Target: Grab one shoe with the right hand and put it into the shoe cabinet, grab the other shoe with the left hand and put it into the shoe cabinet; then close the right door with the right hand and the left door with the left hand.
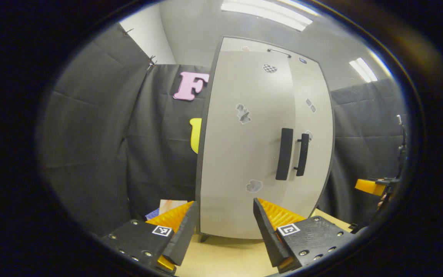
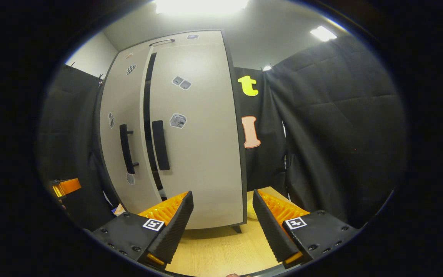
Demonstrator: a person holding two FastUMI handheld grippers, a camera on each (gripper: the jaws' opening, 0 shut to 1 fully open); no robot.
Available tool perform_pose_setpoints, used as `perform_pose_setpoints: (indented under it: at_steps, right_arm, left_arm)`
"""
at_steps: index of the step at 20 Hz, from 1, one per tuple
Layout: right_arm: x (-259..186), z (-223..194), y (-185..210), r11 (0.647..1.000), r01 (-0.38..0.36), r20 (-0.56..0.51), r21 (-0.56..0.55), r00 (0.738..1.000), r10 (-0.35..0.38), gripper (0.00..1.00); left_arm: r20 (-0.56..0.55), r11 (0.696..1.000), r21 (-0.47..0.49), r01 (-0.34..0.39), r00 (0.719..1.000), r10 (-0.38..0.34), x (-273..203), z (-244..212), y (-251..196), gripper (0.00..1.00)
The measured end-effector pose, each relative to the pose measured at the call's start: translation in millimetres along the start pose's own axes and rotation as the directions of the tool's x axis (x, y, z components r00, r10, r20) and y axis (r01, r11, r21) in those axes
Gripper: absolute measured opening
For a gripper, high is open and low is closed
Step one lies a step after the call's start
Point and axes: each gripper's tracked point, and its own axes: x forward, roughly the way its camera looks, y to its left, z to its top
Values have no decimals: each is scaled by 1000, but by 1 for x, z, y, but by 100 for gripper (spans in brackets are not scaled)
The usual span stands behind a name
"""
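The grey shoe cabinet (image 1: 244, 154) stands upright right in front of me, with two black vertical handles (image 1: 285, 154) side by side at mid height. In the right gripper view the cabinet's right door (image 2: 202, 134) lies flush, while the left door (image 2: 119, 127) stands slightly ajar, leaving a narrow dark gap between them. My left gripper (image 1: 225, 227) is open and holds nothing, low before the left door. My right gripper (image 2: 223, 219) is open too, near the cabinet's right bottom corner. Each gripper appears at the edge of the other's view (image 1: 371, 186) (image 2: 65, 186).
The cabinet rests on short feet on a light wooden floor (image 2: 221, 250). Black cloth walls close in on both sides and behind. Some flat coloured sheets (image 1: 167, 206) lie on the floor by the cabinet's left side.
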Motion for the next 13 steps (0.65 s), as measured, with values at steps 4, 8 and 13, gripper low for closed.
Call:
perform_pose_setpoints:
  at_steps: [4,8,13]
  right_arm:
    - [-5,0,-6,1000,24,7,8,1000,-24,98]
    - [-14,-8,-11,999,36,8,13,999,-36,98]
    - [-21,-25,-18,999,52,-36,14,998,-51,98]
  left_arm:
    - [27,1000,16,-24,999,24,7,7,3,83]
    - [43,996,20,-86,995,85,5,0,9,83]
    - [12,996,46,-74,997,73,1,-16,1,83]
